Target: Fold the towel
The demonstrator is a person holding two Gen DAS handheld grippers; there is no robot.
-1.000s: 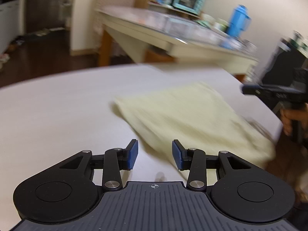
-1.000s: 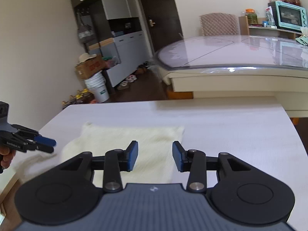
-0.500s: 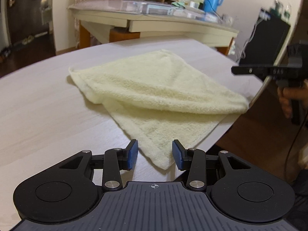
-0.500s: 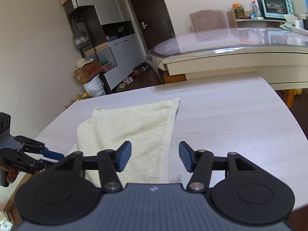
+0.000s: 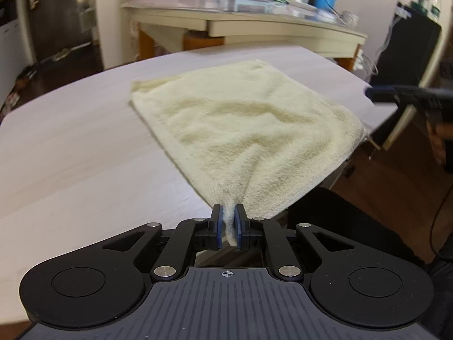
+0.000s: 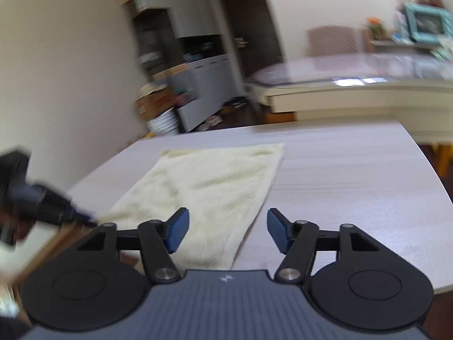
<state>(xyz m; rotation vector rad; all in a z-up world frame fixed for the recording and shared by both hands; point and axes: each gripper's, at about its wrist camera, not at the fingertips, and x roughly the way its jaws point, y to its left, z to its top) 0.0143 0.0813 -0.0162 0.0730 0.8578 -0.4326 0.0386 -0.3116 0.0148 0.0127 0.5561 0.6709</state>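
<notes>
Towel was laid flat on the pale desk, with its near right edge overhanging the desk edge. One near corner was drawn up off the surface into a pinched ridge, from which folds fanned back across the cloth.

Left claw was found nearly closed on that corner. Its jaws had just been closing, and the cloth was pressed between the two blue pads, with a small tuft left hanging below them. In the right wrist view the left claw was seen blurred at the towel's left near corner.

Right claw was held wide apart, its jaws having just been opening. Nothing was gripped. It was positioned just above the towel's near right corner, with the left pad over the cloth and the right pad over bare desk. Contact with the cloth could not be determined. In the left wrist view the right claw was seen blurred beyond the towel's right edge, apart from it.

A second table was seen behind the desk.
</notes>
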